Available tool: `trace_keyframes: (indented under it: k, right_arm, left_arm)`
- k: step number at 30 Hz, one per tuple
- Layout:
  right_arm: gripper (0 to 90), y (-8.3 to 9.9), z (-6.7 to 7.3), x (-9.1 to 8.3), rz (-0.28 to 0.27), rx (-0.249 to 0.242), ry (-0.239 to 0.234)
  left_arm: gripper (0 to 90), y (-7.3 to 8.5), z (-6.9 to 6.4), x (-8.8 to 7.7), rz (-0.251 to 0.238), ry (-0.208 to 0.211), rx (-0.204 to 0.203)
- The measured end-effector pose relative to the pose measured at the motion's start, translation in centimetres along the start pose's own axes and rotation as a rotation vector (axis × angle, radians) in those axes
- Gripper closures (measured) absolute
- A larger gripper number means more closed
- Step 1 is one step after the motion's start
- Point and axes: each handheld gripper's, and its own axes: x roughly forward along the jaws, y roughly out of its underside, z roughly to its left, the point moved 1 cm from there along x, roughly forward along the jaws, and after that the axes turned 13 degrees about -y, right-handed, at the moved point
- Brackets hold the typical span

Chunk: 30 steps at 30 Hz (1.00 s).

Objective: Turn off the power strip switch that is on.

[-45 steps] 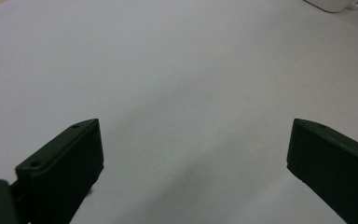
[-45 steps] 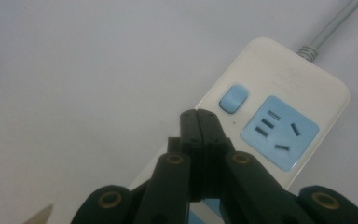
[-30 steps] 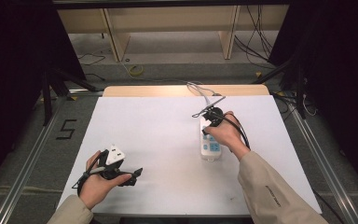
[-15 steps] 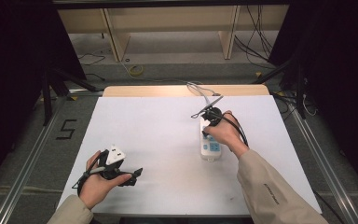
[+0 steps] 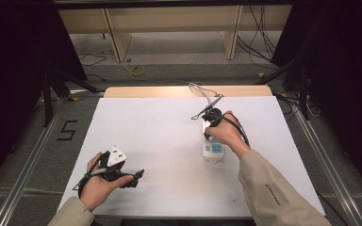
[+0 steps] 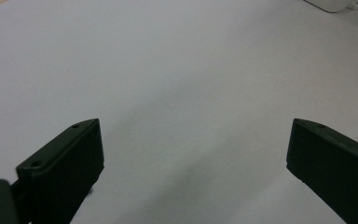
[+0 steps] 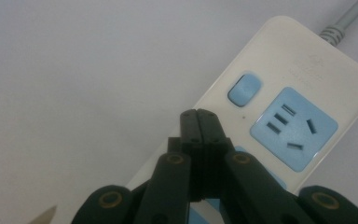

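Observation:
A white power strip (image 5: 213,149) with blue sockets lies on the white table (image 5: 169,136), right of centre. In the right gripper view the power strip (image 7: 303,88) shows a blue switch (image 7: 244,88) and a blue socket (image 7: 294,128). My right gripper (image 7: 198,114) is shut with nothing between its jaws; its tips hover over the strip just below the switch. In the high view the right gripper (image 5: 208,121) sits over the strip's far end. My left gripper (image 5: 137,175) rests near the table's front left, jaws wide open over bare table (image 6: 177,93).
The strip's grey cable (image 5: 202,92) runs off the table's far edge. Metal rails (image 5: 330,165) flank the table. Wooden frames (image 5: 169,23) and loose floor cables (image 5: 259,42) lie beyond. A white object's corner (image 6: 335,4) shows at the top right of the left gripper view.

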Motion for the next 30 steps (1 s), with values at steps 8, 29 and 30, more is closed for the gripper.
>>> trace_keyframes:
  k: [8,29,30]
  right_arm:
    - [90.0,-0.07,-0.09,0.00,0.005,0.019,-0.003]
    - [90.0,-0.52,-0.20,0.03,0.041,0.045,-0.004]
    - [90.0,-0.53,-0.20,0.04,0.041,0.049,-0.005]
  left_arm:
    - [3.4,-0.01,-0.01,-0.02,0.001,0.000,0.003]
    - [3.4,-0.01,-0.05,-0.07,0.001,-0.002,0.006]
    - [3.5,-0.02,-0.05,-0.07,0.001,-0.002,0.007]
